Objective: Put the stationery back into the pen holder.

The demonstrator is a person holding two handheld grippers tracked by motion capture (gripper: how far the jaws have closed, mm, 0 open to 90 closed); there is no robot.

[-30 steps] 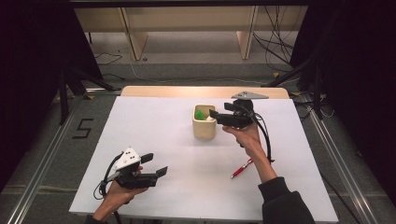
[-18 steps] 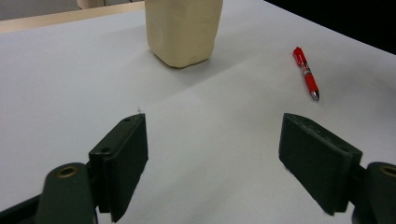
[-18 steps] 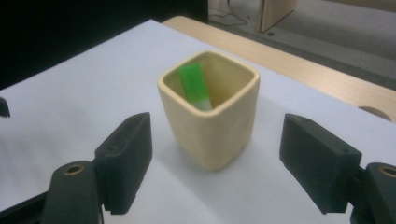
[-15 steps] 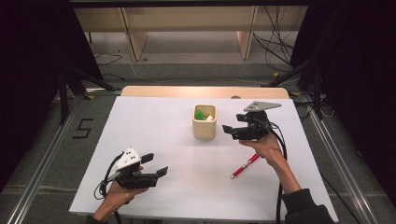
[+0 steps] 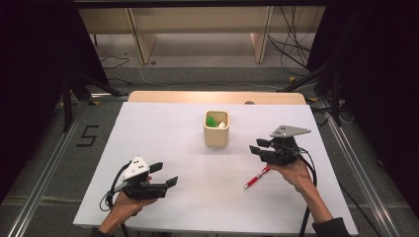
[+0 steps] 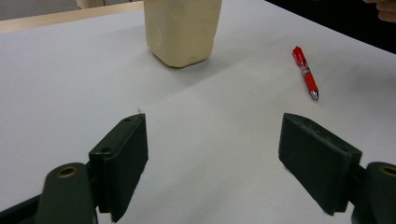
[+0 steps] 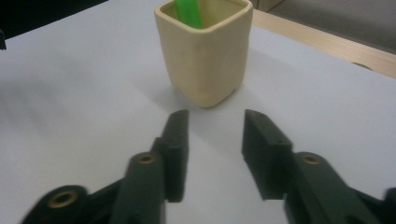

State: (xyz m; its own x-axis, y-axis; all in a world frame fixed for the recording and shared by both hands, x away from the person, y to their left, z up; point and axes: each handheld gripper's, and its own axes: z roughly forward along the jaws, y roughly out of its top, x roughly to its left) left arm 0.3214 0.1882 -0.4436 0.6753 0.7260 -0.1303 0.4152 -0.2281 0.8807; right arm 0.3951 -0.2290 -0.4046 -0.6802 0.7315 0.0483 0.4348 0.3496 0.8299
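A cream square cup [image 5: 216, 136] stands mid-table with a green item [image 5: 211, 120] and a white piece in it. A red pen [image 5: 257, 177] lies to its right, nearer the person. My right gripper [image 5: 257, 145] hovers just above and behind the pen, pointing left toward the cup. Its jaws have just been closing and stand narrowed with a gap and nothing between them. The right gripper view [image 7: 212, 114] shows the cup [image 7: 205, 51] ahead. My left gripper [image 5: 165, 174] rests at the front left, jaws wide open and empty [image 6: 212, 122], facing the cup [image 6: 183, 28] and pen [image 6: 305, 71].
The white tabletop [image 5: 163, 133] ends in a wooden strip [image 5: 217, 97] at the far edge. Dark floor, cables and metal rails surround the table. A hand [image 6: 385, 7] shows at the top right corner of the left gripper view.
My right gripper has moved from over the cup to the right and toward the person, sinking a little, and its jaws are narrower. The left gripper has stayed put.
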